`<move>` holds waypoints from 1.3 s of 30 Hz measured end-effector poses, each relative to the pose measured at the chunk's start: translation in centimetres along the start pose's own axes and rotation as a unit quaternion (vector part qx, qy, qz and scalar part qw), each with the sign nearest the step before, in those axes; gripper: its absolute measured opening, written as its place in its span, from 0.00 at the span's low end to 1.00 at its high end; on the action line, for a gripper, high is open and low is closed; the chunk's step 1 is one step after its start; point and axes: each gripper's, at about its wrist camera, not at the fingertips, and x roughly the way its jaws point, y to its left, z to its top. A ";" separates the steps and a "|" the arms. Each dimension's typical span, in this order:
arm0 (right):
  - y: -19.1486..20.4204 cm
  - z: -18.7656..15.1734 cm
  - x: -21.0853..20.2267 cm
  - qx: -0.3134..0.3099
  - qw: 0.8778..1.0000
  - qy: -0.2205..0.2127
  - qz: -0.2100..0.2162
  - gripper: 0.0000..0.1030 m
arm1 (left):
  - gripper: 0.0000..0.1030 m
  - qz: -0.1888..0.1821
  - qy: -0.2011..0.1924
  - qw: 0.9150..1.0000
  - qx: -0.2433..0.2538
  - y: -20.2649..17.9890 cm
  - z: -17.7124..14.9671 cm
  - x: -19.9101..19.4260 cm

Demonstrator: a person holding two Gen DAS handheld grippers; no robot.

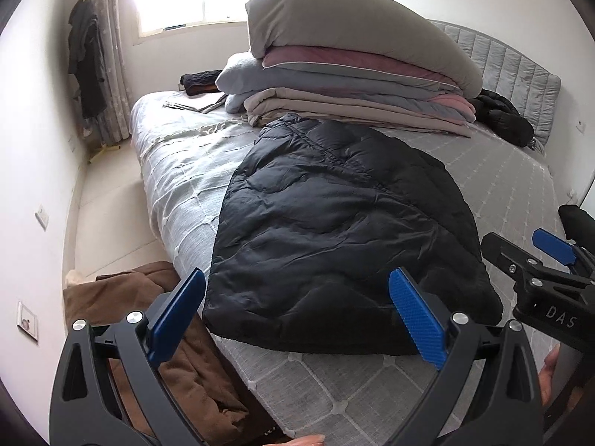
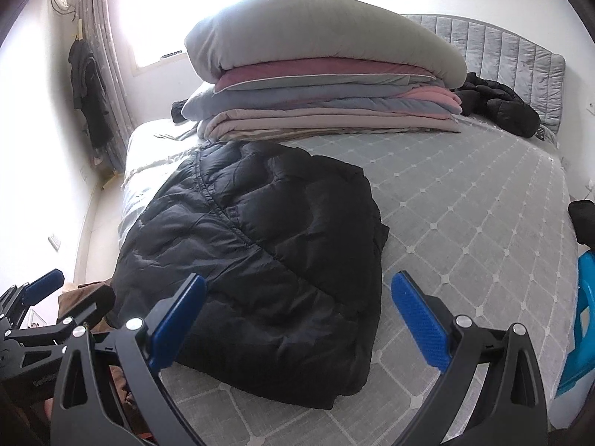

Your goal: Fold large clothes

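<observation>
Behind, stacked high near the quilted grey headboard (image 1: 520,70): folded bedding (image 1: 357,74), grey, pink and beige, soft and bulging. Beside the stack, another dark puffy garment (image 2: 502,107). Off the bed's edge, rumpled brown fabric (image 1: 178,353). Spread flat on the diamond-patterned bedspread (image 2: 465,223): a black quilted down jacket (image 1: 334,223), glossy, seamed, puffy. Left gripper (image 1: 297,319) and right gripper (image 2: 297,319) both gaping wide, holding nothing, above the jacket's near hem.

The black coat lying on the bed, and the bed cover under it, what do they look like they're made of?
The black coat looks like a padded down-style jacket in a thin synthetic shell, probably nylon or polyester: it has puffy stitched panels and a faint sheen with fine wrinkles. The bed cover looks like a matte woven or quilted grey fabric with a pale diamond grid and small tufts at the crossings; the exact fibre cannot be told.
</observation>
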 end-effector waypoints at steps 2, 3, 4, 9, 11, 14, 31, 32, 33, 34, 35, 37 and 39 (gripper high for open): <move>0.0 0.0 0.0 0.001 1.000 0.001 0.002 0.93 | 0.93 0.000 0.000 1.000 0.001 -0.1 0.0 0.0; 0.0 0.0 0.1 0.001 1.000 0.002 0.003 0.93 | 0.93 0.000 0.001 1.000 0.002 -0.2 0.0 0.0; 0.0 -0.1 0.1 0.001 1.000 0.003 0.003 0.93 | 0.93 0.000 0.001 1.000 0.003 -0.3 0.0 0.0; 0.0 -0.2 0.2 0.001 1.000 0.005 0.003 0.93 | 0.93 0.001 0.000 1.000 0.008 -0.6 -0.1 0.0; -0.1 -0.1 0.2 0.002 1.000 0.004 0.003 0.93 | 0.93 0.001 0.000 1.000 0.010 -0.7 -0.1 -0.1; -0.1 -0.1 0.2 0.004 1.000 0.007 0.004 0.93 | 0.93 0.001 0.001 1.000 0.013 -0.8 -0.1 0.0; 0.3 -0.4 0.3 0.001 1.000 0.012 0.009 0.93 | 0.93 0.002 0.001 1.000 0.013 -0.8 -0.2 0.0; 0.3 -0.3 0.3 0.001 1.000 0.011 0.010 0.93 | 0.93 0.002 0.001 1.000 0.013 -0.8 -0.2 0.0; 0.3 -0.3 0.3 0.001 1.000 0.011 0.009 0.93 | 0.93 0.003 0.001 1.000 0.013 -0.8 -0.2 0.0; 0.2 -0.3 0.3 0.001 1.000 0.011 0.009 0.93 | 0.93 0.003 0.001 1.000 0.013 -0.8 -0.2 -0.1; 0.2 -0.3 0.3 0.001 1.000 0.012 0.010 0.93 | 0.93 0.003 0.001 1.000 0.013 -0.8 -0.2 0.0; 0.2 -0.4 0.4 0.001 1.000 0.013 0.010 0.93 | 0.93 0.004 0.001 1.000 0.012 -0.8 -0.2 -0.1; 0.2 -0.4 0.4 0.002 1.000 0.014 0.011 0.93 | 0.93 0.004 0.001 1.000 0.012 -0.8 -0.2 -0.1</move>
